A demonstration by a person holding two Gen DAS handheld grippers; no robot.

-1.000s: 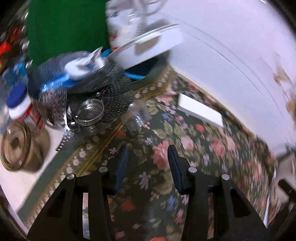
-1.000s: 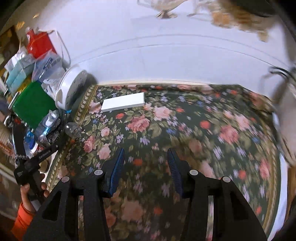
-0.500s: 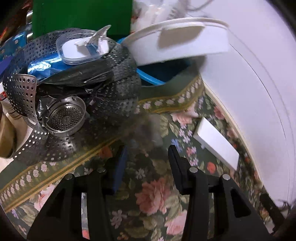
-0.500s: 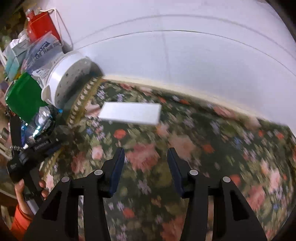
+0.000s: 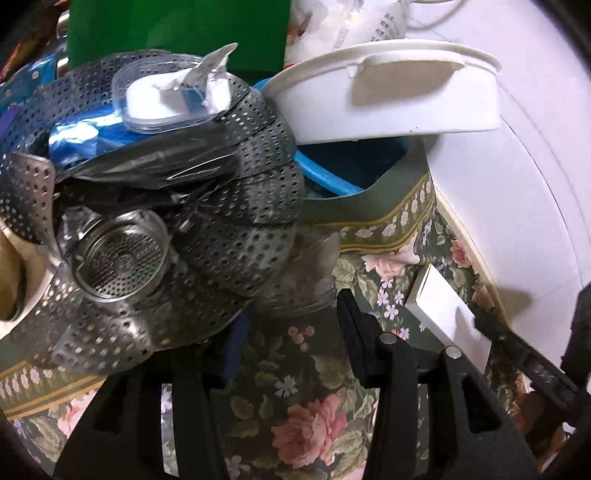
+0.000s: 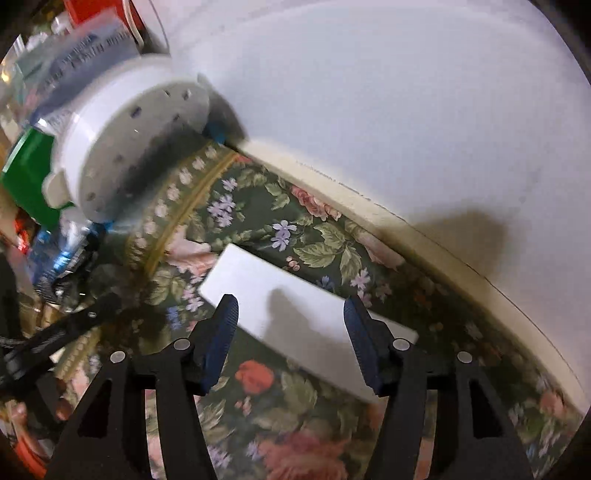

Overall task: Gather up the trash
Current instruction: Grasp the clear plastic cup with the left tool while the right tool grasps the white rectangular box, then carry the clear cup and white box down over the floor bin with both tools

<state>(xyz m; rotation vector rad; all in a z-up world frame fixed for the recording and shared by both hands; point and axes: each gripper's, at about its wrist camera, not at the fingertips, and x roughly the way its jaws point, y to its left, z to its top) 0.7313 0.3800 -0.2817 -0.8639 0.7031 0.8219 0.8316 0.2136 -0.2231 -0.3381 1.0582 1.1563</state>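
Observation:
A flat white box lies on the floral cloth near the wall. My right gripper hangs over it, one finger on each side. Its jaws are opening and the pads do not press on the box. The left wrist view shows the same white box at the right, with the right gripper's dark frame beside it. My left gripper stands open. A blurred clear plastic piece sits just beyond its tips, and its left finger is partly hidden by a metal steamer basket.
The steamer basket holds a clear tray with a peeled lid, blue foil, black film and a small strainer. A white perforated tub leans over a blue rim. A green box and the white wall lie behind.
The right gripper has swept left and down to the white box and its jaws have widened. The left gripper has closed in on the steamer basket and the clear plastic piece.

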